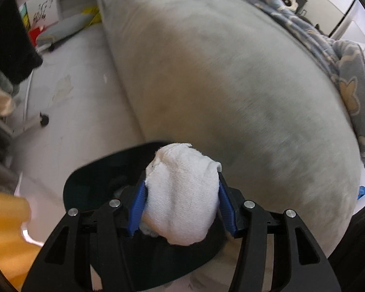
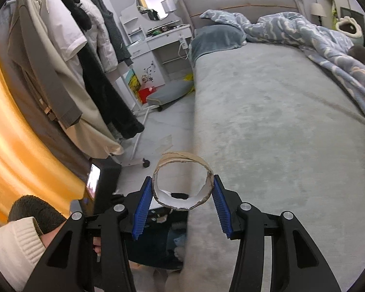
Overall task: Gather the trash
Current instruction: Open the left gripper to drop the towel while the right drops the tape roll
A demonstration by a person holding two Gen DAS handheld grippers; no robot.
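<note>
- White, soft and crumpled, a wad of tissue or cloth point(image 1: 182, 194) sits clamped between the blue pads point(image 1: 137, 206) of the left tool point(image 1: 181, 203), which is closed on it from both sides; the squeeze is what keeps so limp a thing from slipping out.
- Directly beneath that wad lies the dark open mouth of a bin point(image 1: 90, 185) on the floor beside the bed, so the tool is held pointing steeply down over it, apparently to let the wad drop straight in.
- The right tool point(image 2: 181, 203) grips a cardboard roll core point(image 2: 182, 182), its open end facing the camera, with a pad touching each side of the ring; the torn edge at the top shows how easily it could crush, which would explain the light hold.
- In the right wrist view the roll also hangs above the bin point(image 2: 158, 241), whose dark inside already shows some pale scraps, so both pieces look ready for release.
- Outward, the grey bed point(image 2: 267, 126) fills the right side, a blue patterned duvet point(image 2: 304, 31) bunched along its far edge.
- To the left a rack of hanging clothes point(image 2: 85, 73) stands on the pale floor point(image 1: 68, 112), and a white dresser with a round mirror point(image 2: 153, 2) lies beyond.
- A cream knitted sleeve point(image 2: 14, 245) shows at the lower left of the right wrist view.
</note>
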